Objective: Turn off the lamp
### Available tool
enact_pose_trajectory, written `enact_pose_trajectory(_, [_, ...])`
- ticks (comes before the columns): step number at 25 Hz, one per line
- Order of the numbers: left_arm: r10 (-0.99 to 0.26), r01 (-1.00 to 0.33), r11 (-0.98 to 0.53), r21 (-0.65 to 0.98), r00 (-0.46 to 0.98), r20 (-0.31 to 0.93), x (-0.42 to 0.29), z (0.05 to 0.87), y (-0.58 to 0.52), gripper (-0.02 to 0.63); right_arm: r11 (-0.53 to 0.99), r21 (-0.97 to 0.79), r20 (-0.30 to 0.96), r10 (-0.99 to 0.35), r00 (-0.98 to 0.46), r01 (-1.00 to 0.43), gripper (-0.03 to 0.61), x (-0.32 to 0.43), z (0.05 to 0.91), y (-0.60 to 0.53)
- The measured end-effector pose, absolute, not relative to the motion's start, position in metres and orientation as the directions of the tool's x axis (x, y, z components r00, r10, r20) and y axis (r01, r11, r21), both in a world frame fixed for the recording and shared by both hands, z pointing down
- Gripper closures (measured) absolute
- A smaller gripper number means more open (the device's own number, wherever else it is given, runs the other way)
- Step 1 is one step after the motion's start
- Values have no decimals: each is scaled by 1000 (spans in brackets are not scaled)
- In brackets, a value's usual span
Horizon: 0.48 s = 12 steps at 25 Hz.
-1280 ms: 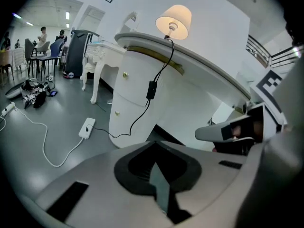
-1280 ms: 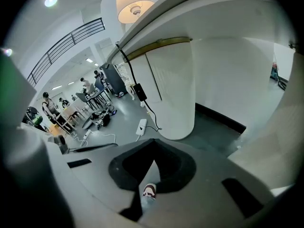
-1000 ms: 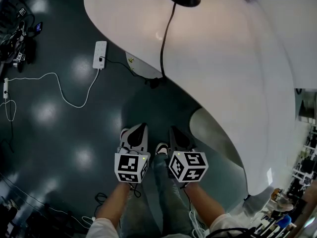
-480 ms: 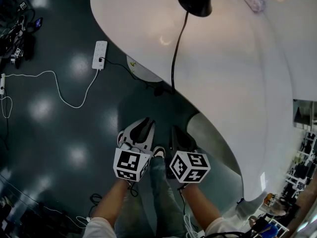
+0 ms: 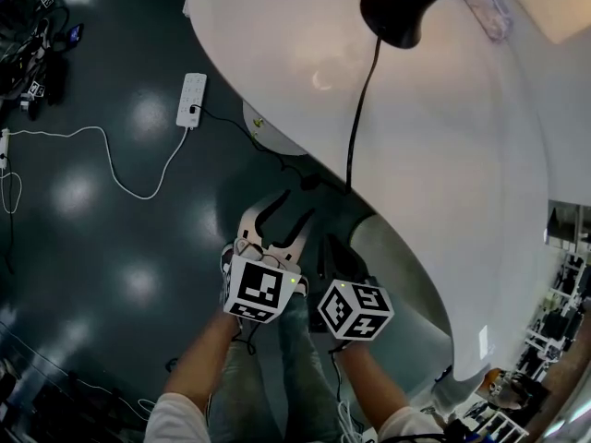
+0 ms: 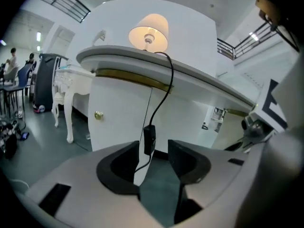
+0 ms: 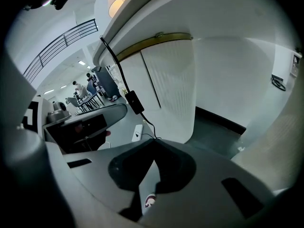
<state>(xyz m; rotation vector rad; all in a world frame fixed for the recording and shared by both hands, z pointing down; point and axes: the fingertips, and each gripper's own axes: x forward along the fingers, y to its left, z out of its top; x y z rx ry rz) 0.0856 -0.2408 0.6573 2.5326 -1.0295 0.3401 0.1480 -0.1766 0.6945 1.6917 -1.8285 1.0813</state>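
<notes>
The lamp's black base stands on the curved white counter. Its lit shade glows in the left gripper view. A black cord drops over the counter's edge to a small inline switch. My left gripper points at that switch; its jaws have just been opening and now stand wide. The switch hangs in line with the gap, a little beyond the fingertips and untouched. My right gripper is beside it, lower, jaws shut and empty. The right gripper view shows the switch off to the left.
A white power strip and a white cable lie on the dark floor to the left. The counter front has a cabinet door with a brass knob. A white table stands further left, with people seated beyond it.
The left gripper's jaws have spread from shut to wide and it has moved forward towards the counter's edge. The right gripper has shifted slightly. The lamp base sits further right in the head view.
</notes>
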Motion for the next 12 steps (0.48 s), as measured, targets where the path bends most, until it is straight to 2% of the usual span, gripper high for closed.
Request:
enact_pose_trajectory(5, [-581, -664, -733, 147, 723, 374, 96, 655, -261, 437, -50, -251, 756, -634, -164, -967, 580, 144, 696, -186])
enact_pose_trajectory(12, [-548, -618, -772, 148, 765, 339, 103, 650, -273, 439, -70, -262, 768, -620, -163, -963, 580, 140, 703, -190])
